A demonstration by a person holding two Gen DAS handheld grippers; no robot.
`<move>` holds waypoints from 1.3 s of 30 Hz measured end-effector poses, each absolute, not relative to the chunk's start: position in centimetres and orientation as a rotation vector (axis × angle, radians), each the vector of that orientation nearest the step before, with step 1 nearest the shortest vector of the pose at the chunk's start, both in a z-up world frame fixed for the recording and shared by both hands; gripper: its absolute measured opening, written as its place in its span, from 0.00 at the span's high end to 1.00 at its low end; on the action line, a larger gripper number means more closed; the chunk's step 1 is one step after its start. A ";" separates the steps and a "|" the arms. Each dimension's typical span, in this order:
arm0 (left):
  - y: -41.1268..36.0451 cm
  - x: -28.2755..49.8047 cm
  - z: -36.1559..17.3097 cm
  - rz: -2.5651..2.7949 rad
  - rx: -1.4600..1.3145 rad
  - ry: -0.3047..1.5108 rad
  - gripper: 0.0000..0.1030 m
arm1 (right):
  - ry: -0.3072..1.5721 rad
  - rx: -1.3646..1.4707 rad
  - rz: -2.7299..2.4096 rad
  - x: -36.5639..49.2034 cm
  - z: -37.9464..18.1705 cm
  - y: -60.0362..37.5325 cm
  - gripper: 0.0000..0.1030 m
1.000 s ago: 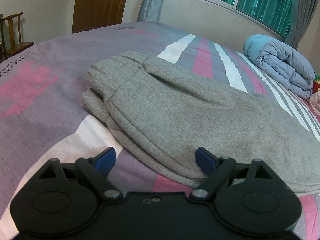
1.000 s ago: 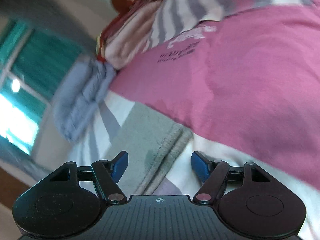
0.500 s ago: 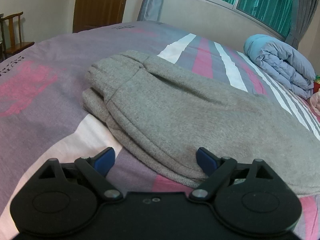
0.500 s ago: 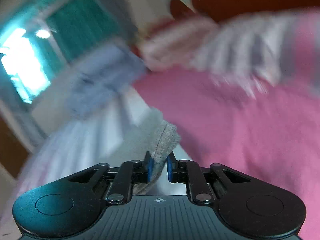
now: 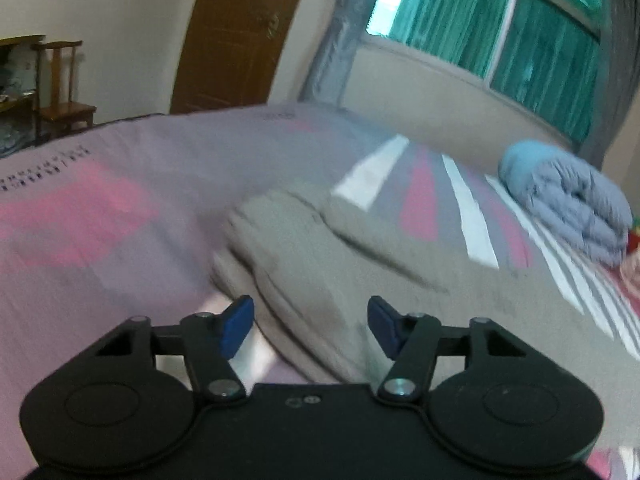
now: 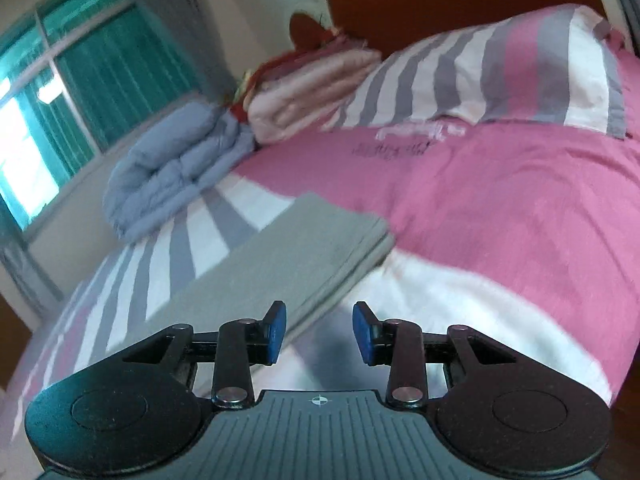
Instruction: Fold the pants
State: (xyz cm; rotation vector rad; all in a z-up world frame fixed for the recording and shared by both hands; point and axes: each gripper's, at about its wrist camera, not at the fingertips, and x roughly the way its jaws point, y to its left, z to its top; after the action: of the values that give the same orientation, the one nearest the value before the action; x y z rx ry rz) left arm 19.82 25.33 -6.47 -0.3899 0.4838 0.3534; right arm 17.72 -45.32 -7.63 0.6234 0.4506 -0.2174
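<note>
Two grippers empty. Right gripper (image 6: 316,330): jaws opening, nothing between; half second ago pinched on pants (image 6: 288,264) leg end, now released, cuff lying flat on bed (image 6: 500,216). Left gripper (image 5: 310,328): jaws closing over waistband side of pants (image 5: 360,272), pads not yet pressing; was wide before. Judgement: regrasp for next fold. Beyond: folded quilt (image 5: 572,196), window (image 5: 500,32).

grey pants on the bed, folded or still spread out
Folded. In the right wrist view the grey pants lie as a flat strip with stacked layers along the edge; the left wrist view shows the waistband end doubled over.
</note>
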 end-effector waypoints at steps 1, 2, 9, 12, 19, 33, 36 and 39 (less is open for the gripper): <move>25.9 20.1 -6.4 0.354 -0.398 0.490 0.50 | 0.445 0.612 -0.205 17.9 -7.4 -44.9 0.64; 26.2 20.3 -6.3 0.356 -0.405 0.489 0.51 | 0.453 0.595 -0.204 18.1 -7.4 -44.5 0.64; 28.8 22.4 -5.8 0.354 -0.415 0.491 0.83 | 0.517 0.583 -0.212 19.6 -8.3 -44.6 0.64; 28.3 22.9 -5.7 0.365 -0.314 0.518 0.83 | 0.529 0.604 -0.221 19.4 -8.6 -45.0 0.64; 27.4 20.9 -5.6 0.423 -0.304 0.550 0.15 | 0.540 0.637 -0.212 19.4 -8.9 -45.8 0.64; 16.4 20.0 -6.2 0.255 -0.245 0.582 0.08 | 0.417 1.074 -0.167 17.9 -10.9 -52.0 0.60; 16.0 20.7 -7.4 0.254 -0.251 0.600 0.06 | 0.413 1.139 -0.169 18.7 -11.4 -53.6 0.60; 16.9 21.2 -8.2 0.252 -0.305 0.622 0.05 | 0.449 1.152 -0.136 20.3 -11.5 -54.5 0.60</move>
State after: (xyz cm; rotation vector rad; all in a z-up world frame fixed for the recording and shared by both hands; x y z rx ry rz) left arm 21.21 16.91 -8.22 -0.3052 0.6223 0.2524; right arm 20.28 -54.53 -11.49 1.1522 0.4489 -0.1362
